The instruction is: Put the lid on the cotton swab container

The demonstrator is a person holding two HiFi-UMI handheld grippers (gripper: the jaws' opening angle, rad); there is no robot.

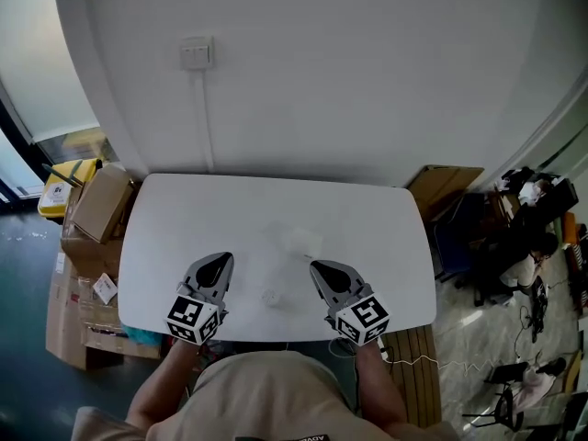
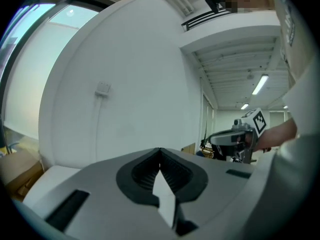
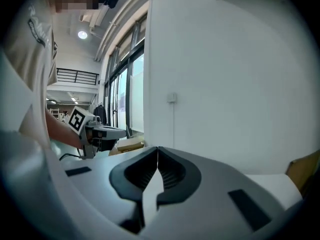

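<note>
Desk [image 1: 184,219]: white, set against a white wall. Container [image 1: 299,240]: faint clear shape mid-desk, ahead of and between both tools; too washed out for detail. Lid [image 1: 271,296]: small pale round piece nearer the front edge, between the tools, apart from the container. Left tool [image 1: 220,259]: jaws together, nothing held. Right tool [image 1: 318,267]: jaws together, nothing held. Handling, as judged: thin clear plastic, light, stiff, slick, liable to skid or tip; lid best pinched across the rim, container steadied at the side wall. Writing: none legible on either item; square markers on tool cubes only.
</note>
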